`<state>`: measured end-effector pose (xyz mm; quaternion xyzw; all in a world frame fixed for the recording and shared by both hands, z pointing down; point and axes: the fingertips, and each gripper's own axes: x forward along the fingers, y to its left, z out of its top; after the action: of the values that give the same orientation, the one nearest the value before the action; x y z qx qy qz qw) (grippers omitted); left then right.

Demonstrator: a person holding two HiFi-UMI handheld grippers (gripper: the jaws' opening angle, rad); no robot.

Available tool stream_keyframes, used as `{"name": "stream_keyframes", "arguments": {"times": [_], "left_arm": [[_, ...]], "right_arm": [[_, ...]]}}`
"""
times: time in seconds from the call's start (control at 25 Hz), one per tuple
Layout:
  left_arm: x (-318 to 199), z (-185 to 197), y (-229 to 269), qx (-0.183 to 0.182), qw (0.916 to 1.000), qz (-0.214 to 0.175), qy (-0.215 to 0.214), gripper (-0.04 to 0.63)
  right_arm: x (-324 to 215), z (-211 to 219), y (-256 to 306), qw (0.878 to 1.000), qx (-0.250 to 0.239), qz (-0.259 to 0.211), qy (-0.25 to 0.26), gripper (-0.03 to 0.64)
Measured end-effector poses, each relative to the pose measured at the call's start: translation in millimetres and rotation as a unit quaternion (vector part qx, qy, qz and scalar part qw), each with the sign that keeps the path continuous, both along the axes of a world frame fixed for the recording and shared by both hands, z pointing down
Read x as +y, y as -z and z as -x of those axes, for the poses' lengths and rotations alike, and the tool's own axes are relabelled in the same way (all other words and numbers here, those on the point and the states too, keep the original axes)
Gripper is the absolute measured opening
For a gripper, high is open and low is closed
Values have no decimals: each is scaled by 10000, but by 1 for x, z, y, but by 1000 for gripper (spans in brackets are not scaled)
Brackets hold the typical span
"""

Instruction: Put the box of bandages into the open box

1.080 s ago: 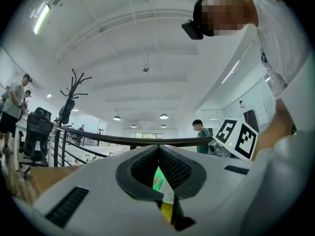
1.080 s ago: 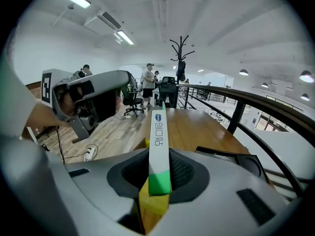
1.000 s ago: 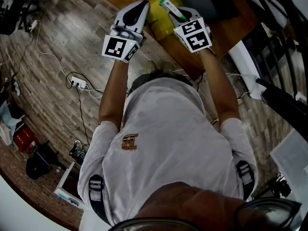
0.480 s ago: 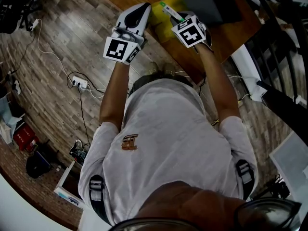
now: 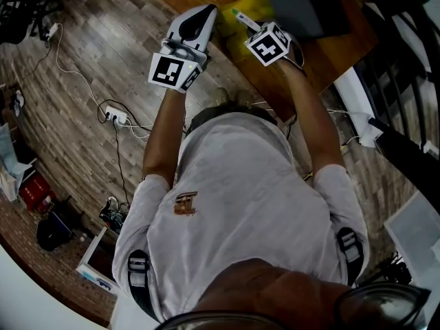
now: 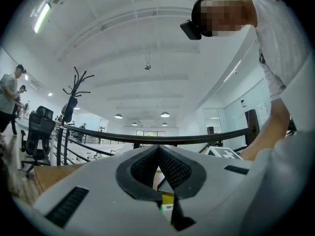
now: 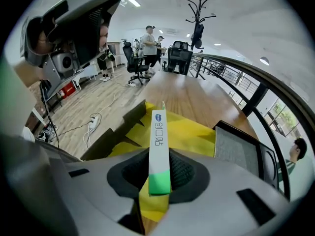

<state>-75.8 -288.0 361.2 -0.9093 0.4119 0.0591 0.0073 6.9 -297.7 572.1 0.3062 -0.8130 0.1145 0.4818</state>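
Up at twelve o'clock in the head view, I see the right gripper (image 5: 256, 31) clamped on the box of bandages (image 5: 245, 18), a slim white carton with a green end. In the right gripper view both pads press its flat sides. The green end sits at the jaws (image 7: 160, 170) and the printed end of the box of bandages (image 7: 159, 132) points away toward twelve o'clock. It is tilted down over the yellow lining of the open box (image 7: 194, 132). I cannot tell whether it touches that lining.

The open box (image 5: 228, 27) sits at the near edge of the wooden table (image 5: 323, 53), its brown flaps spread. A dark pad (image 5: 302, 9) lies on the table just beside it at three o'clock.

At nine o'clock of the open box, the left gripper (image 5: 205, 12) hangs close beside it. In its own view the jaw tips meet (image 6: 158, 149) with nothing between them, and it points about level, out toward a railing. Down at eight o'clock on the floor (image 5: 82, 53), a power strip (image 5: 112, 119) trails its cables.
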Motion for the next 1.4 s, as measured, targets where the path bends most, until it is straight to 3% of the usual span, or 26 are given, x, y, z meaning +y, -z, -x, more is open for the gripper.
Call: {"name": "stream_keyframes", "arguments": {"times": [0.96,1.4], "left_arm": [[6,-1,-3,-72,10000,23,-17,18],[11,-6,-4,-135,9999,27,-41,18]], "right_arm": [[7,-1,-14,9993,303,107,204,104],[9,-3,-6,9999,-36,100,131,176]]}}
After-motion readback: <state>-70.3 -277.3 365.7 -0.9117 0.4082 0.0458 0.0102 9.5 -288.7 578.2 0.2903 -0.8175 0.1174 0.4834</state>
